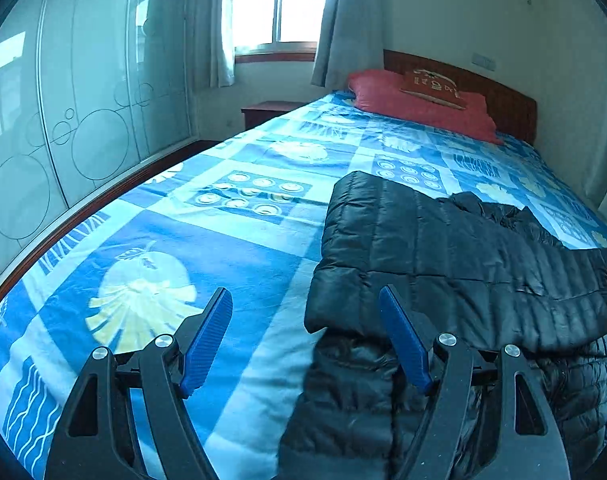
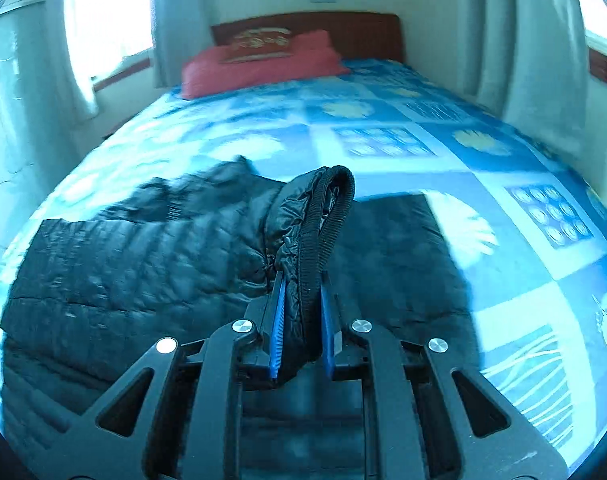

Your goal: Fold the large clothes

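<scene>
A black quilted puffer jacket lies on the blue patterned bedspread, partly folded over itself. My left gripper is open and empty, hovering over the jacket's near left edge. In the right wrist view the jacket spreads to the left. My right gripper is shut on a ribbed cuff or hem of the jacket, which stands up between the blue pads and is lifted above the bedspread.
A red pillow with a small brown cushion lies at the wooden headboard. A glass-fronted wardrobe runs along the bed's left side. A window with curtains and a nightstand stand beyond.
</scene>
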Motion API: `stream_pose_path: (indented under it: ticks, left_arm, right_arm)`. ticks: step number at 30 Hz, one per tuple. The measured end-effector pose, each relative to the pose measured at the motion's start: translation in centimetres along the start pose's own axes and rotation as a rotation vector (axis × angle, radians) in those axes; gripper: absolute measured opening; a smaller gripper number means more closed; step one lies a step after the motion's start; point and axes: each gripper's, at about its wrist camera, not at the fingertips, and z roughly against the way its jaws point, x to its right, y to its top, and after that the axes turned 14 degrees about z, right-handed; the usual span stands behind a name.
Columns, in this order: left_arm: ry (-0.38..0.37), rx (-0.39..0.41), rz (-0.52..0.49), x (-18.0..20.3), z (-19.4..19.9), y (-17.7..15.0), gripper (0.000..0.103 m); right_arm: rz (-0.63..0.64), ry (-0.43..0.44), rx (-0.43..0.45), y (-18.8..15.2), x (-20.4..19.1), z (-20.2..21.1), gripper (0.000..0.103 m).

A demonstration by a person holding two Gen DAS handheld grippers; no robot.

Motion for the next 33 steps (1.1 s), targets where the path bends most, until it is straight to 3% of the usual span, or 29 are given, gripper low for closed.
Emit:
stream_pose_path:
  ticks: [6, 8, 10, 11, 13, 16, 20, 23, 27, 30, 33]
  left_arm:
    - [0.003, -0.018, -0.077, 2.4, -1.8, -0.3, 0.075]
    - [0.002, -0.03, -0.092, 3.0, -2.4, -0.2, 0.075]
    - [-0.007, -0.044, -0.102, 3.6, -3.0, 0.1, 0.075]
    - [-0.012, -0.047, -0.106, 3.9, -3.3, 0.4, 0.075]
    - [-0.013, -0.042, -0.128, 4.7, -4.1, 0.9, 0.075]
    - [0.001, -0.032, -0.168, 5.9, -5.6, 1.5, 0.075]
    - [0.038, -0.086, -0.174, 6.7, -9.0, 2.3, 0.075]
    - [0.087, -0.144, -0.152, 6.3, -11.4, 2.2, 0.077]
    - [0.084, -0.224, -0.141, 5.8, -13.3, 1.7, 0.077]
    - [0.137, -0.166, -0.169, 6.1, -11.0, 2.5, 0.075]
    - [0.069, -0.066, -0.137, 6.7, -7.6, 4.2, 0.075]
  right_arm:
    - [-0.004, 0.02, -0.103, -2.2, 0.7, -4.1, 0.02]
    - [0.0, 0.024, -0.1, -2.1, 0.5, -3.6, 0.027]
    - [-0.015, 0.027, -0.071, -1.3, 0.8, -2.9, 0.049]
    - [-0.016, 0.008, -0.032, -0.8, 1.0, -1.8, 0.051]
    - [0.002, -0.016, 0.001, 0.3, 0.5, -1.0, 0.051]
    - [0.039, 0.014, 0.034, 2.1, -1.0, -1.6, 0.051]
    - [0.048, 0.042, 0.005, 3.4, -2.4, -5.1, 0.051]
    - [0.083, 0.015, -0.106, 2.9, -3.5, -9.3, 0.052]
    - [0.075, 0.021, -0.11, 2.6, -3.6, -9.7, 0.056]
    - [0.062, 0.019, -0.072, 3.4, -3.5, -8.0, 0.051]
    - [0.049, 0.046, -0.015, 4.8, -4.1, -7.0, 0.051]
